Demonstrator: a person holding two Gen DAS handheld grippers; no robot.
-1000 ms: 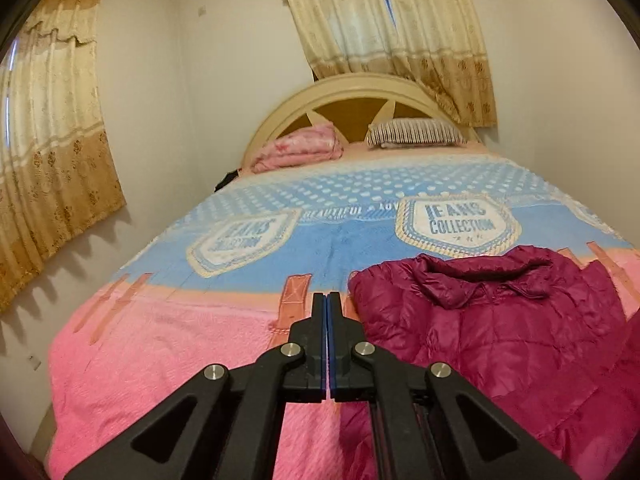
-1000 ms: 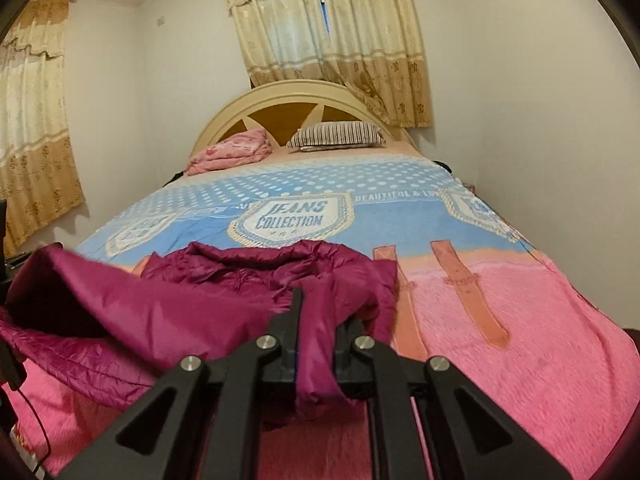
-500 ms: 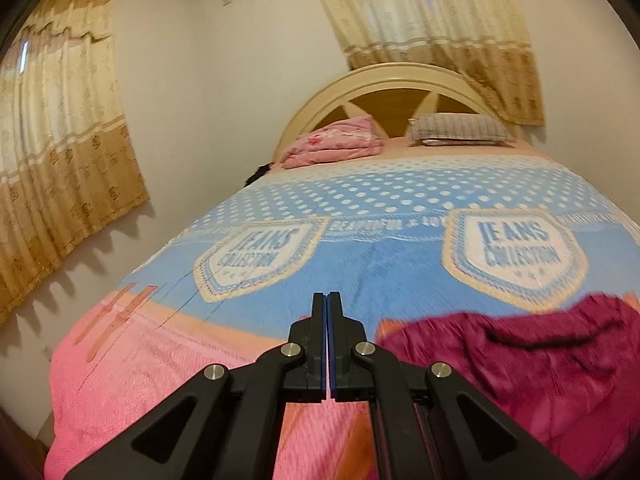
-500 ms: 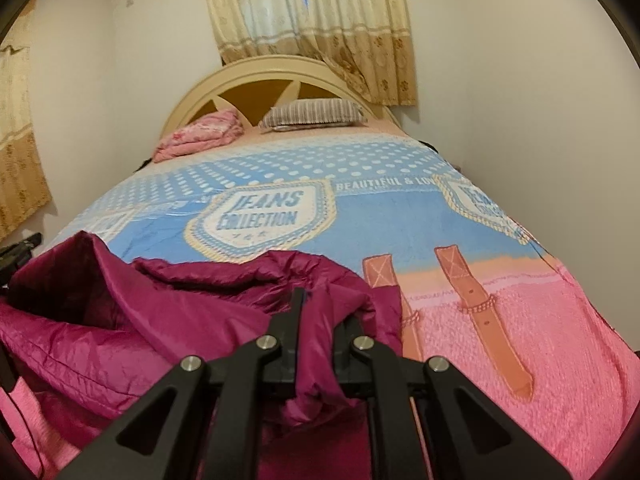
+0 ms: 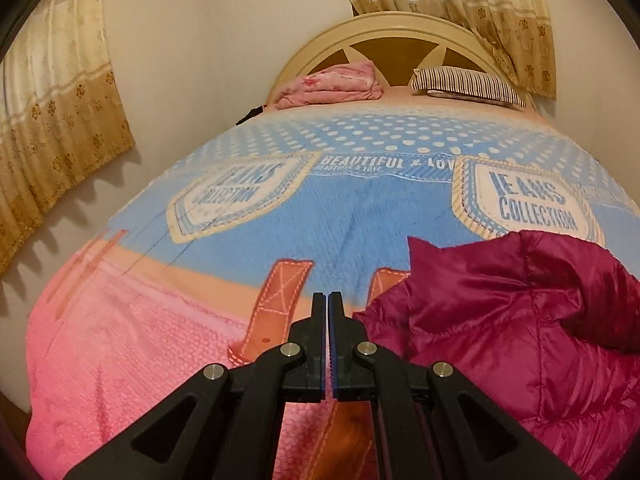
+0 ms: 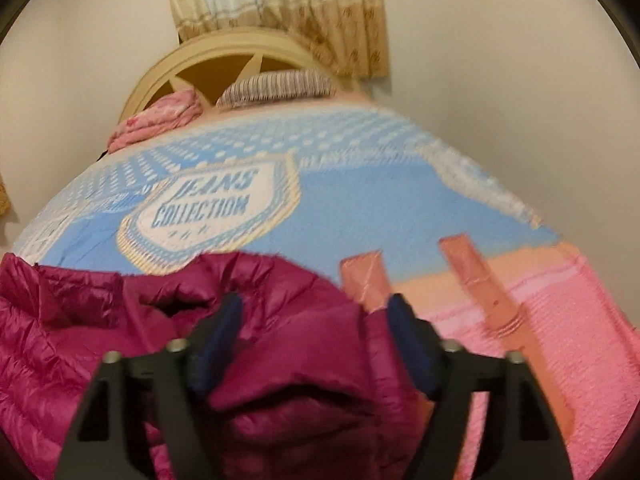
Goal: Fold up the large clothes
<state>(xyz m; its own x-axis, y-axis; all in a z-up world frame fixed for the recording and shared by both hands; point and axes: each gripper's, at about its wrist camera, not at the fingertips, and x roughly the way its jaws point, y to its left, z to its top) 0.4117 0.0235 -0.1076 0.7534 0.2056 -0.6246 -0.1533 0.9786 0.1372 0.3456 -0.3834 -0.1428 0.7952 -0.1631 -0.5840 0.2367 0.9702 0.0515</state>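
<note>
The right gripper (image 6: 314,320), which pinched a fold of the maroon jacket (image 6: 280,360) a second ago, is opening, the cloth lying loose between its jaws. The left gripper (image 5: 327,304) is pressed together, empty, jacket (image 5: 520,340) just right of it on the bedspread (image 5: 160,340).

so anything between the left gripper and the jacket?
Nothing visible. The left gripper is shut and empty over bare blanket; the maroon jacket lies just to its right, with only open blanket between them.
</note>
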